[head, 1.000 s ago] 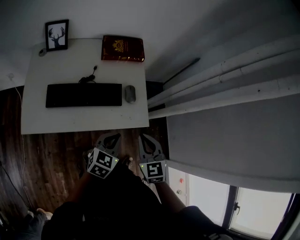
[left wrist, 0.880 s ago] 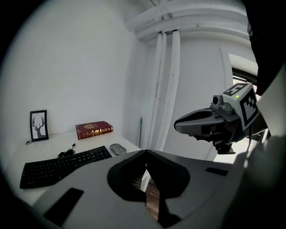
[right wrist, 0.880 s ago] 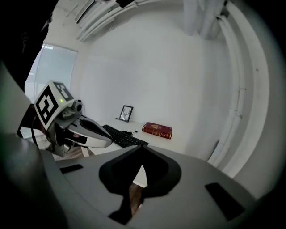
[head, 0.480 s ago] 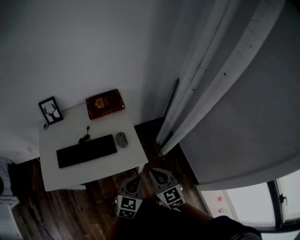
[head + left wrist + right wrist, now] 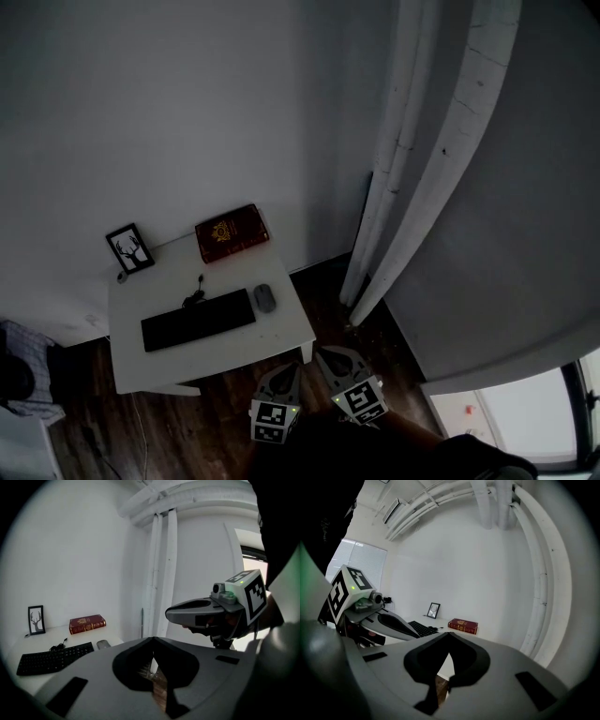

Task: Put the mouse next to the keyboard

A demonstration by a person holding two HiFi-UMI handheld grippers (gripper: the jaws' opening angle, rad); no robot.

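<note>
both tools have backed off. left tool (image 5: 291, 370) and right tool (image 5: 325, 355) now sit well short of the worktop (image 5: 246, 349), which was just ahead of them 1 second ago. both sets of jaws are together, with nothing between them. mouse (image 5: 264, 297) lies ahead and left of the tools, just beside the right end of the keyboard (image 5: 198, 319), unmoved. task looks done. left tool view shows the mouse; in the right tool view the left tool blocks it.
</note>
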